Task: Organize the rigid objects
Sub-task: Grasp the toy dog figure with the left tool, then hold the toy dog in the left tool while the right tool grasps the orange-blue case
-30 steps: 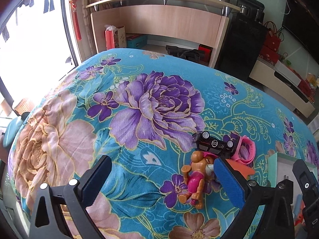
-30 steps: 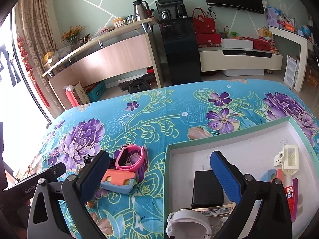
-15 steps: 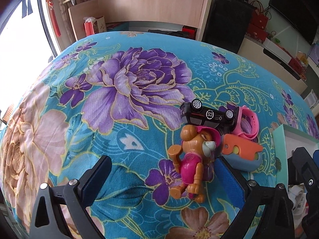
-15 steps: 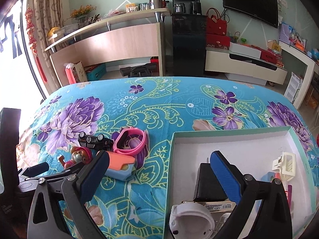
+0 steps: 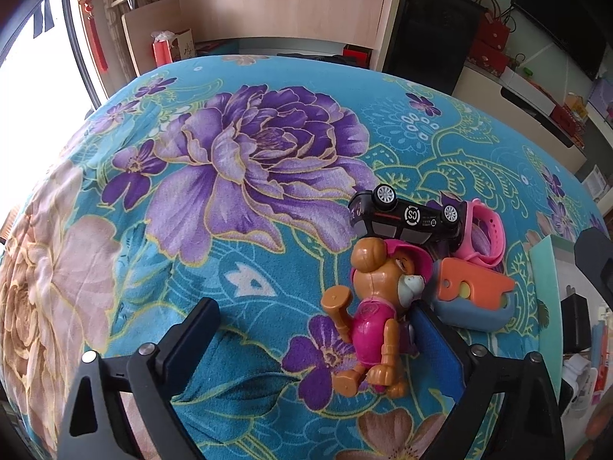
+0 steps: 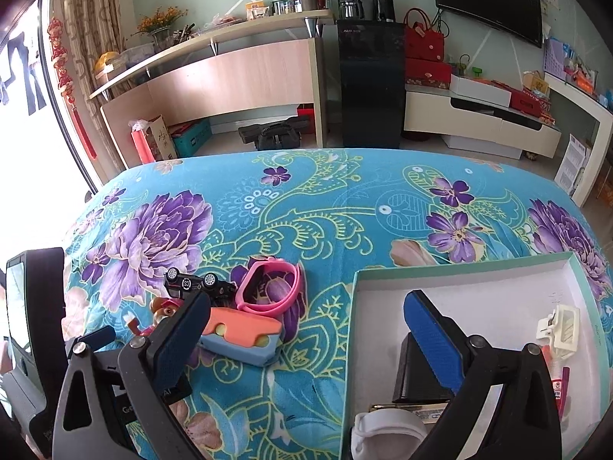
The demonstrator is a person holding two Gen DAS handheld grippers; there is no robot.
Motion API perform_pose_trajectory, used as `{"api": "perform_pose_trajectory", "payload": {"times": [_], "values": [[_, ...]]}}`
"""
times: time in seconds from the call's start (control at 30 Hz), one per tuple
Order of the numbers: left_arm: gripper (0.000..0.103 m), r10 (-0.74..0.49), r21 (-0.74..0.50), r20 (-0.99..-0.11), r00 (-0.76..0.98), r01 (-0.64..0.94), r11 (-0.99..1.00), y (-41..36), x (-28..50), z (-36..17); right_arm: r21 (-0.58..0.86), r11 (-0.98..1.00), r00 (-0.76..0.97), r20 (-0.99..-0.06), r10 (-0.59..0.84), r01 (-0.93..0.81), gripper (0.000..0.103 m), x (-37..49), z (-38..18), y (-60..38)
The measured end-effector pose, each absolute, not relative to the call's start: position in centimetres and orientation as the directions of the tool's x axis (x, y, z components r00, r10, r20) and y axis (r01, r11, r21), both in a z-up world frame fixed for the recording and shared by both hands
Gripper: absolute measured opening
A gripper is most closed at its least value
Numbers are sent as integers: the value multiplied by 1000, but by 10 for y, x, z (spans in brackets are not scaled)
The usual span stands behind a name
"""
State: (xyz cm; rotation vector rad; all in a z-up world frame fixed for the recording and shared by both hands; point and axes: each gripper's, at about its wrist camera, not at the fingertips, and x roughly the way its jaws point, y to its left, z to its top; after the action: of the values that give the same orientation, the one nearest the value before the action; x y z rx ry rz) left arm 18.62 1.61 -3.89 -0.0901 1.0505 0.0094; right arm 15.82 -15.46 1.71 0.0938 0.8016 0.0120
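Item: toy dog figure [image 5: 377, 306], brown body, pink outfit and pink cap, jointed limbs; hard plastic by appearance. It is laid on its back on the flowered blanket [image 5: 237, 176], head touching an overturned black toy car [image 5: 406, 218]. Just beside it on its right are an orange-and-blue block toy [image 5: 471, 299] and a pink wristband [image 5: 484, 237], which touches the car.

Destination, as judged: the white open box [image 6: 479, 295], set on the blanket well to the right of the cluster and already holding a black case [image 6: 415, 372], a white clip [image 6: 559, 326] and other small goods.

Left tongs [image 5: 314, 339]: held wide, nothing gripped. The right pad is set against or just beside the figure's flank; the left pad stands well apart from it.

Right tongs [image 6: 306, 337]: held wide, nothing gripped, poised over the box's near edge.

Risks, as judged:
- The figure is off-centre in the jaws; on closing it may be pushed sideways or pivoted out.
- The rounded, jointed body may be pinched at a limb only and slip.
- The car and the block toy may be nudged or dragged along, being so close.
- Soft blanket pile may be caught under a pad.
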Motion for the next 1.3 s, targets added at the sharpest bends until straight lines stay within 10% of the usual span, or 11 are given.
{"api": "perform_pose_trajectory", "payload": {"times": [0.67,1.3], "values": [[57,-37,-82,-858,512,-66,994,22,184,-37,133,991,678,-730,87,16,101,166,-1,-153],[55,16,-159,-838,545,-273,949,79,172,-27,101,990,659,-739,138,-94,101,165,-9,-120]]}}
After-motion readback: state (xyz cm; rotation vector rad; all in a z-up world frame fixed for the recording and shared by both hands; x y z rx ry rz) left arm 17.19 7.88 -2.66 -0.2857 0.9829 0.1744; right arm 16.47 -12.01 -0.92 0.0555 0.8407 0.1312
